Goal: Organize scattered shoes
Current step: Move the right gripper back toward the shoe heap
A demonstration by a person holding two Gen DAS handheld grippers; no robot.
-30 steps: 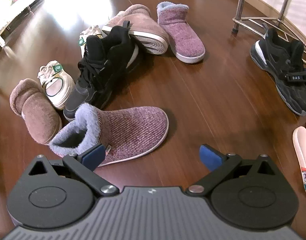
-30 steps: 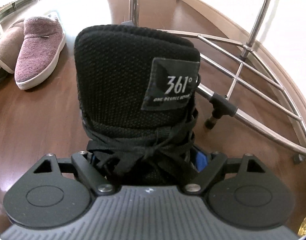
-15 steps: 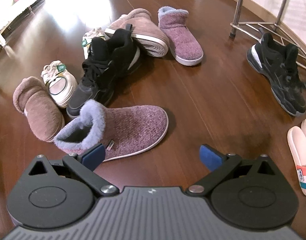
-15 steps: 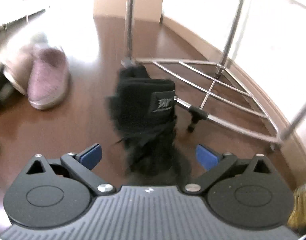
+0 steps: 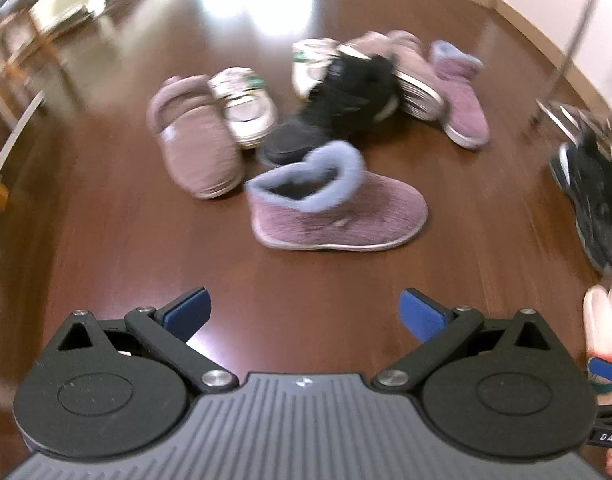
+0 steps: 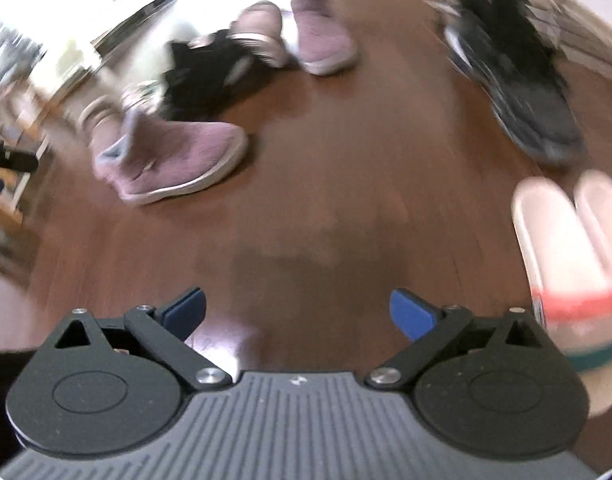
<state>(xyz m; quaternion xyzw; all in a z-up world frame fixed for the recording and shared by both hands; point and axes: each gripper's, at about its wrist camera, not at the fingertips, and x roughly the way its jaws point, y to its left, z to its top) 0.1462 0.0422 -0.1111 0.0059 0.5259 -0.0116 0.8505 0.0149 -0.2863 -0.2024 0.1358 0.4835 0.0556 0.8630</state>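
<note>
While both tools (image 5: 302,312) (image 6: 298,310) hang spread and empty, the purple boot (image 5: 338,204) lies crosswise ahead of the left one.

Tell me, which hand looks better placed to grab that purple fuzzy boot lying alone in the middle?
Probably the left gripper: it is open and the purple boot lies almost straight ahead. From the open right gripper, the boot sits off to the left.
</note>
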